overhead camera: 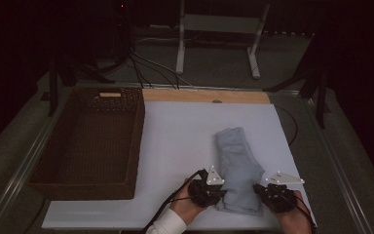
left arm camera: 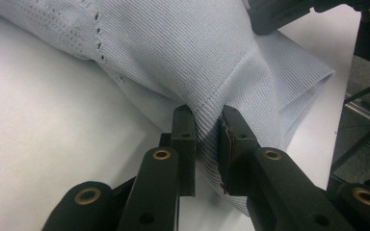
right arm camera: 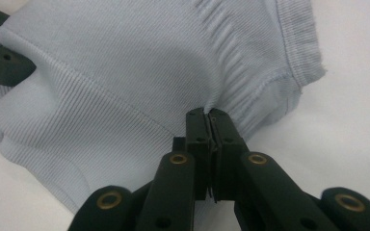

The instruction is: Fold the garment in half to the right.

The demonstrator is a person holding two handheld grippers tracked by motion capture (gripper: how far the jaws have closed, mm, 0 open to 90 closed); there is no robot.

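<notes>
Wicker basket [overhead camera: 90,141]: dark brown, rectangular, standing at the left edge of the white table top [overhead camera: 175,141], its right wall along the white surface. Left gripper [overhead camera: 220,193]: held in the person's left hand [overhead camera: 187,207] near the front edge of the table, jaws closed on a fold of the pale blue garment [overhead camera: 237,168]; the left gripper view shows ribbed cloth [left arm camera: 183,57] bunched and pinched between the two black pads, a little fabric thickness keeping them apart. Pale blue garment: knitted, folded into a long strip, lying right of centre on the white top, well apart from the basket, its near end between the two grippers. Right gripper [overhead camera: 259,189]: held in the right hand [overhead camera: 297,217], jaws pressed almost together on the garment's opposite edge; in the right gripper view the pads nip a thin ridge of ribbed cloth [right arm camera: 139,62] near a stitched hem.
</notes>
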